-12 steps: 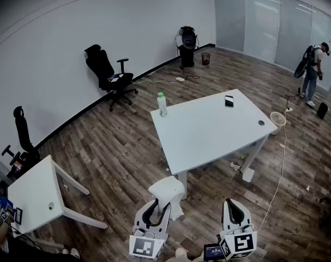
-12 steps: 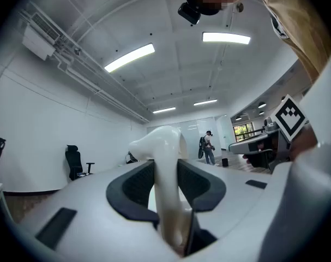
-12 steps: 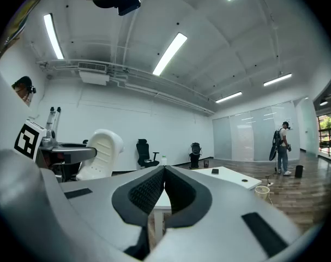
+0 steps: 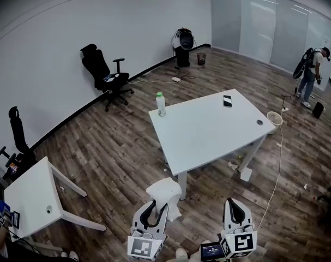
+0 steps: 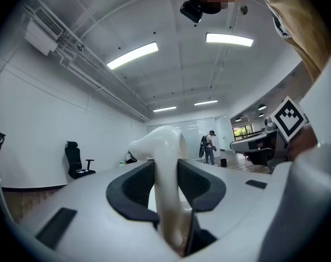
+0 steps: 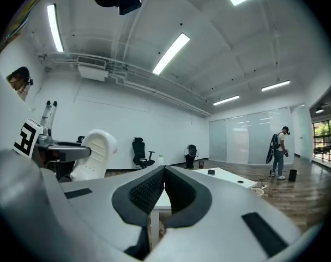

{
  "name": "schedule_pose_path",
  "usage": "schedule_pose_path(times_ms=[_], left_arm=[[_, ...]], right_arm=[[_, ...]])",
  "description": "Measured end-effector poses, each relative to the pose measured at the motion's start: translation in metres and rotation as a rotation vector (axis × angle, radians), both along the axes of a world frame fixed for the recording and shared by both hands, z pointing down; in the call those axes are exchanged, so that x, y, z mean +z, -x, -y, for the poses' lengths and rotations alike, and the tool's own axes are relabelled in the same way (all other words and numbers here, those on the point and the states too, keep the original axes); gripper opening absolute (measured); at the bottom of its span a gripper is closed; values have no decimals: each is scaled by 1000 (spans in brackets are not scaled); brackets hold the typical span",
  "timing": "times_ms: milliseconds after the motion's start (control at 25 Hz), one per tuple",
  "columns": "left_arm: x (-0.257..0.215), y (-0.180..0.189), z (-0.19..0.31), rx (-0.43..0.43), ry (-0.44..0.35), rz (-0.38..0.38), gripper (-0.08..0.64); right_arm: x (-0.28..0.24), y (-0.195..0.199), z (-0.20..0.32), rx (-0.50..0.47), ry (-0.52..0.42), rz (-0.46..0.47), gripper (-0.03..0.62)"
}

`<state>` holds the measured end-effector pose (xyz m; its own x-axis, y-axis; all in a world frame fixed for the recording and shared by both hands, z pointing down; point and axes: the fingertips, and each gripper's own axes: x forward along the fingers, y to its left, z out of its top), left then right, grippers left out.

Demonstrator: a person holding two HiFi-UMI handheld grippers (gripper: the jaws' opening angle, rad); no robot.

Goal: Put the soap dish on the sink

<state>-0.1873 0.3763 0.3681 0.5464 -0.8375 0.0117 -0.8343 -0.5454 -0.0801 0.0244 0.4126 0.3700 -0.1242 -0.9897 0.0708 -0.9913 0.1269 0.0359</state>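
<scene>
The left claw (image 5: 165, 185) is clenched on the soap dish (image 5: 158, 146). Its two dark pads press a thin edge of the white dish from either side, so the dish's wider body stands up and forward beyond the jaw tips. In the head view the dish hangs over the wooden floor (image 4: 116, 157), just short of the near corner of the white tabletop (image 4: 209, 132), and touches nothing but the claw. Held level and out in front like this, it looks like a carrying grip: pinching the rim leaves the underside free to be set down flat later.

The right claw (image 6: 164, 174) is closed with its pad tips meeting and nothing between them. It sits beside the left one, probably held in reserve, since the dish is light enough for a single grip.

A green-capped bottle (image 4: 161, 103) stands at the tabletop's left corner and a dark phone (image 4: 228, 101) lies near its far corner. A black office chair (image 4: 102, 75) stands by the wall, and a person (image 4: 312, 72) stands well apart at the far right.

No sink shows in any view. The placing step therefore seems not yet begun, and the dish is being brought toward wherever the sink is.
</scene>
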Motion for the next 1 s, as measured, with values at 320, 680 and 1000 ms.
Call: schedule_pose_path(times_ms=[320,680,1000], left_arm=[[9,-10,41,-9,27,-66,130],[19,-35,118,-52,45,-30,130],[15,-57,157,-89,40,-34,130]], right_arm=[[10,-8,47,-13,-1,17,9],[25,-46,135,-38,15,39,9],[27,-71,182,-74,21,49,9]])
